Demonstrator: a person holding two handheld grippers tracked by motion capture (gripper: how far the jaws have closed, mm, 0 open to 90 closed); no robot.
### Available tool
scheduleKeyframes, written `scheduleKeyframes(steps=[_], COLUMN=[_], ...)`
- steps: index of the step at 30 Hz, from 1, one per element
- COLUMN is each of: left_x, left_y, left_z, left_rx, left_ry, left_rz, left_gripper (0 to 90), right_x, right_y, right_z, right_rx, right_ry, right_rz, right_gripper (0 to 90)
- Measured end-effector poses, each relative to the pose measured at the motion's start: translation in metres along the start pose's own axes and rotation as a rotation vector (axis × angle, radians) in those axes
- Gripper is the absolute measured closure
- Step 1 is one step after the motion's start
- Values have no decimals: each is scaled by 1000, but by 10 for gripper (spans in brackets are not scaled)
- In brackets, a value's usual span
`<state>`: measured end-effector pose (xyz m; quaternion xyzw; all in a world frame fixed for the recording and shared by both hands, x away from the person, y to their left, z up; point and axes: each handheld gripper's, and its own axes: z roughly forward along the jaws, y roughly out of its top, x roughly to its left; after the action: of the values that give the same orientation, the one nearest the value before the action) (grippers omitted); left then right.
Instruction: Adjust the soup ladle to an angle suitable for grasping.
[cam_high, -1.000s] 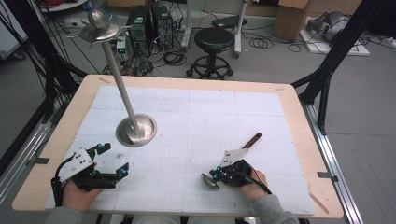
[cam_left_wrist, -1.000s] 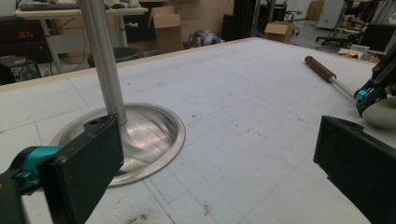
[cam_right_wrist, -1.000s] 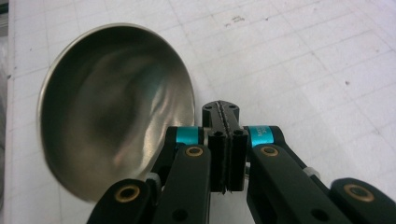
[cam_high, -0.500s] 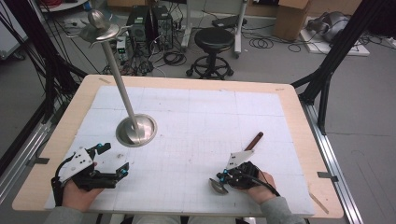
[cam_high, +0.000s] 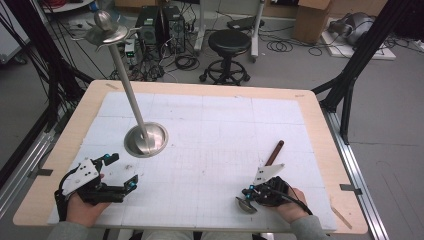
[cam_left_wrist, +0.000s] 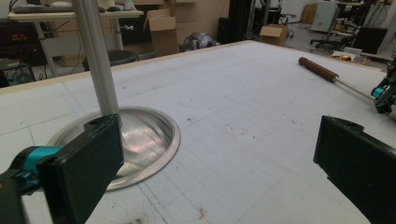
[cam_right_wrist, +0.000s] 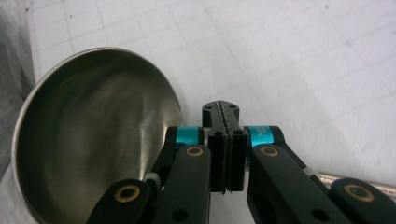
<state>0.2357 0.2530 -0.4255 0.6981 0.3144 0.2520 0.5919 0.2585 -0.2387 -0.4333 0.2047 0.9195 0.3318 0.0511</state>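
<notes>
The right gripper (cam_high: 254, 194) sits at the near right of the table (cam_high: 310, 107), held low in the person's right hand (cam_high: 290, 205), with its jaws pressed fully together. In the right gripper view they meet on a thin seam, and the metal shaft running off to the right suggests they are clamped on the ladle (cam_high: 260, 180) near the neck of its bowl, though the contact itself is hidden behind the jaws, so this is a judgement. The ladle's steel bowl (cam_right_wrist: 88, 140) lies just beside the jaws, facing up, at the near edge of the white gridded mat (cam_high: 210, 130); its dark wooden handle (cam_high: 274, 152) points away toward the far right. Gripping close to the bowl likely gives control of the heavy end. The left gripper (cam_high: 117, 172) rests at the near left in the left hand (cam_high: 85, 210), jaws wide apart and holding nothing, aimed across the mat toward the stand (cam_high: 127, 90). That stand has a round steel base (cam_left_wrist: 135, 140) on the mat, a tall pole and a hook-bearing cap at top, and it is well apart from the ladle. It appears intended as a hanging point, and the open left gripper seems held ready to steady it.
</notes>
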Motion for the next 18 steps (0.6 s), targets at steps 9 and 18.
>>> scheduleKeyframes(steps=[9,18], left_x=[-1,-2], left_y=[0,1], left_z=[0,1], left_rx=[-5,-6], left_ry=[-14,-19], left_rz=[-8,-1], left_gripper=[20,20], right_x=[-2,-5], right_y=[-17,-34], right_z=[-15,-31], right_rx=[9,22], right_ry=[3,-13], right_rz=[8,5], right_gripper=[900,900])
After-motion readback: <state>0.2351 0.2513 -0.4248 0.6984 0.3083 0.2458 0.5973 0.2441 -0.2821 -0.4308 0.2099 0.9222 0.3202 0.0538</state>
